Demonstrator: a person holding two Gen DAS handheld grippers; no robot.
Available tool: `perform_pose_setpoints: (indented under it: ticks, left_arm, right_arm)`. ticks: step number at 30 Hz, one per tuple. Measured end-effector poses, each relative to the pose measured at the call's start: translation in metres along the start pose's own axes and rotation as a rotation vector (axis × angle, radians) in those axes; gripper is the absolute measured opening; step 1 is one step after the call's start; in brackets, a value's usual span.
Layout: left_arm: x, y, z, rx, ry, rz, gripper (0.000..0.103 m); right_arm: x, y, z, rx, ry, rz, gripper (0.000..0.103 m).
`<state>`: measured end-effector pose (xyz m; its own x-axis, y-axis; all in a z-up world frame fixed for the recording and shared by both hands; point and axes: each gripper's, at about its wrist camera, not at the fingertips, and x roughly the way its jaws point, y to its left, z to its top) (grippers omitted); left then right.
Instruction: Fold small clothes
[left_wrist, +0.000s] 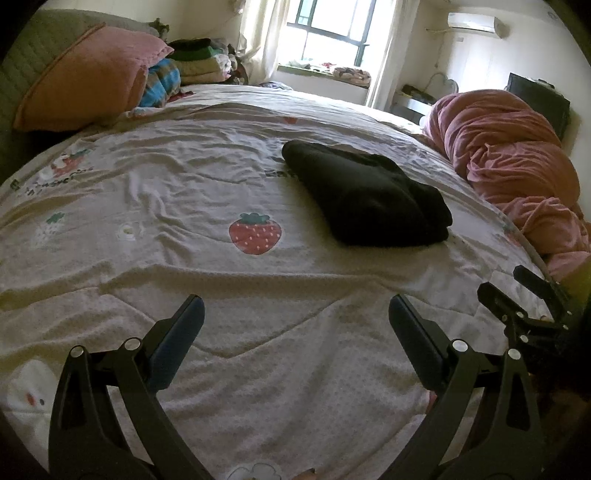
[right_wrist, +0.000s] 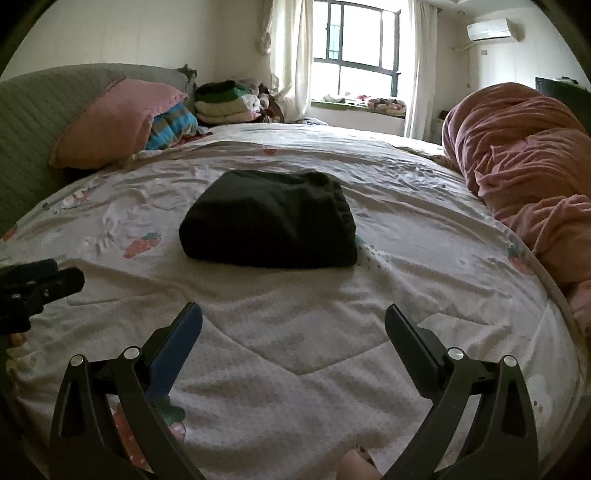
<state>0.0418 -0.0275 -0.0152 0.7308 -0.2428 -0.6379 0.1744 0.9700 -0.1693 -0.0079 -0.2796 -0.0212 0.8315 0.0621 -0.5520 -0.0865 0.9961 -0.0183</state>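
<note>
Both grippers hang low over the near part of the bed, and each has its jaws spread wide with nothing between them: the left gripper (left_wrist: 295, 314) and the right gripper (right_wrist: 293, 321) show only bare quilt in the gap. From the left wrist view the right gripper appears at the right border, partly cut by the frame, and from the right wrist view the left one appears at the left border in the same way, so their bodies are not fully visible. At the bottom edge of the right wrist view a small pale shape is seen, maybe a finger, but it is too cut off to say. A black folded garment (right_wrist: 269, 219) lies flat on the bedspread (right_wrist: 295, 354), well ahead of both grippers and touching neither; its layers are dark and the folds inside cannot be made out. The bedspread is white, wrinkled, and printed with strawberries (left_wrist: 255, 232) and some lettering that is unreadable. On the right side a bunched pink duvet (left_wrist: 517, 166) lies along the bed edge. At the far left a pink pillow (right_wrist: 118, 122) leans against a grey quilted headboard (right_wrist: 33, 122), with a striped blue cloth beside it and a stack of folded clothes (right_wrist: 225, 99) behind. A bright window (right_wrist: 354, 48) with pale curtains and an air conditioner (right_wrist: 493, 29) are on the far wall.
</note>
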Motion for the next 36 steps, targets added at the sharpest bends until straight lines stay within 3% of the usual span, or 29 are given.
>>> perform_pose_setpoints:
  ticks: [36]
  left_arm:
    - [0.0022, 0.0089, -0.0015, -0.017, 0.021, 0.046, 0.094]
  right_arm:
    - [0.0048, -0.0035, -0.0045, 0.029, 0.031, -0.002, 0.098]
